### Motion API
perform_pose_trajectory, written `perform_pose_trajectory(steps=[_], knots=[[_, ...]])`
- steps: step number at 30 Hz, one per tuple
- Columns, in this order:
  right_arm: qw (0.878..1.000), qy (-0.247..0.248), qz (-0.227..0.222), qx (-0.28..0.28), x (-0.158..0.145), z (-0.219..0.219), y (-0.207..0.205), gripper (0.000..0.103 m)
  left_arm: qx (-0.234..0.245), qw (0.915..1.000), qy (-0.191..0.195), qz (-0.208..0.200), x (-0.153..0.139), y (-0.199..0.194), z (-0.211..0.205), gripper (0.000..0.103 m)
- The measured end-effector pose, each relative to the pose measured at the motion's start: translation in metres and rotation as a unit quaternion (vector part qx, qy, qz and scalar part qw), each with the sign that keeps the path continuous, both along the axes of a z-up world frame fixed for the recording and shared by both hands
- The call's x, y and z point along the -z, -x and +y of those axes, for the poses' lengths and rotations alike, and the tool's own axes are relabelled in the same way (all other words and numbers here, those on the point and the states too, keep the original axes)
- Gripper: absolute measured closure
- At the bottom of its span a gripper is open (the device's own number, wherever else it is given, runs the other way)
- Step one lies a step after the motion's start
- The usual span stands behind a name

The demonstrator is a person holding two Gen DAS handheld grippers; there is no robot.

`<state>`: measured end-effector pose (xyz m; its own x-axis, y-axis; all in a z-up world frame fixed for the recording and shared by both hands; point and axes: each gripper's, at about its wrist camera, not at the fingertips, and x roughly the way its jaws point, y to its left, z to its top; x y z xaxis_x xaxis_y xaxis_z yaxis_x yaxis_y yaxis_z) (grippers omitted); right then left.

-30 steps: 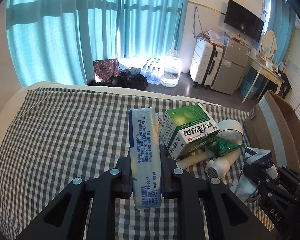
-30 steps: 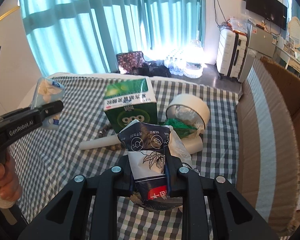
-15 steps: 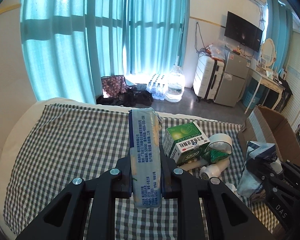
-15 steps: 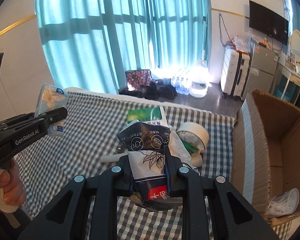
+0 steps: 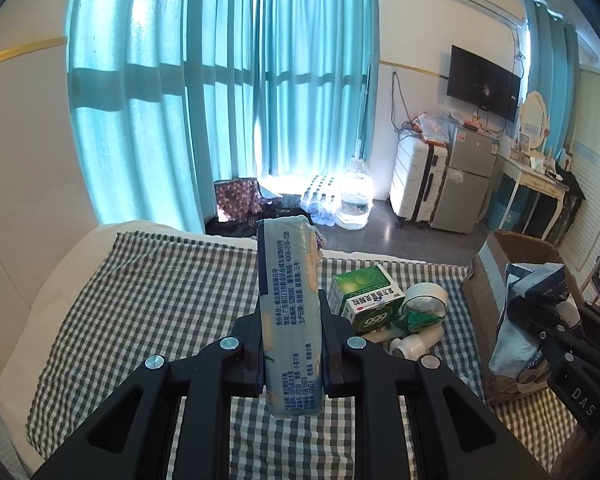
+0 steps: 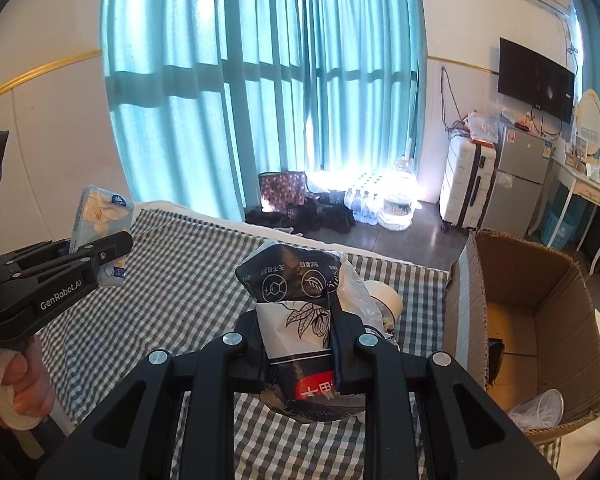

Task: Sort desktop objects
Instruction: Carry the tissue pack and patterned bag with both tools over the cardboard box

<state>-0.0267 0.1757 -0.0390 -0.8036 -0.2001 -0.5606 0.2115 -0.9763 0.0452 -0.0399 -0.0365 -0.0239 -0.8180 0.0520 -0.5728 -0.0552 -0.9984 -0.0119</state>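
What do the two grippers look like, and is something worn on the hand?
Both grippers are matte black plastic with triangular cut-outs and round silver screws. The left gripper bears white "GenRobot.AI" lettering; the right gripper shows "DAS". White tape wraps the fingers of the left hand. No cables or sleeves show.

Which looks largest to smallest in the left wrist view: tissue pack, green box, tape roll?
1. tissue pack, though it is held closest to the camera, so this is unsure.
2. green box.
3. tape roll.

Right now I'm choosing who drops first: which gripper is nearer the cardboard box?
Right. The right gripper hangs just beside the cardboard box; the left gripper is across the checkered bed.
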Motion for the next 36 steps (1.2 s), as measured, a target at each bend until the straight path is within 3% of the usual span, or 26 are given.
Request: perform_pose_trajectory(steps=[9, 21, 36], knots=[[1.0, 0.0, 0.026, 0.005, -0.021, 0.018, -0.017, 0.082, 0.015, 0.9997, 0.001, 0.018, -0.015, -0.012, 0.023, 0.084], [0.998, -0.005, 0.039, 0.054, -0.031, 0.074, -0.028, 0.081, 0.066, 0.9973, -0.007, 0.032, -0.022, -0.006, 0.087, 0.084], [0.992, -0.03, 0.044, 0.111, -0.025, 0.121, -0.02, 0.08, 0.107, 0.9939, -0.013, 0.02, -0.002, 0.011, 0.146, 0.084]])
